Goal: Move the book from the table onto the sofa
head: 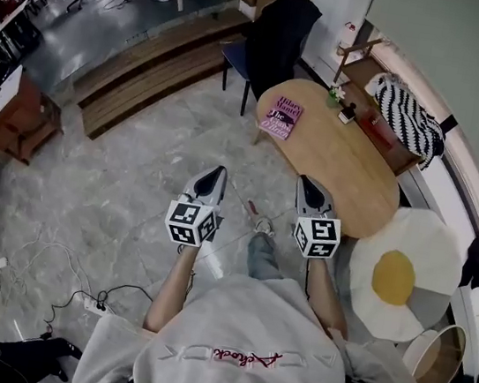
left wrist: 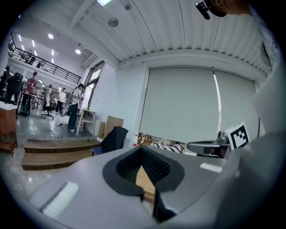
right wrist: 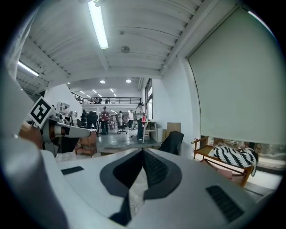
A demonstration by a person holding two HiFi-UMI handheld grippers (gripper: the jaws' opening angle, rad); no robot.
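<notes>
**Both grippers clamped shut on nothing, book on the table**

So here's the scene. The left gripper (head: 217,172) and the right gripper (head: 304,181) are held out side by side over the marble floor (head: 118,168). Each one has its jaws pressed together with nothing between them, and both gripper views show that pretty clearly.

The book (head: 282,116), purple-pink cover facing up, lies flat near the far end of the oval wooden table (head: 349,171), well ahead of both grippers. The right gripper's tip is just beside the table's near edge, and the left one is further off over the floor.

The sofa (head: 381,130) sits just past the table against the wall, with a black-and-white striped cushion (head: 408,118) on it. A chair (head: 276,35) with a dark jacket draped over it stands at the table's far end, and a fried-egg-shaped cushion (head: 401,273) is off to the right.
</notes>
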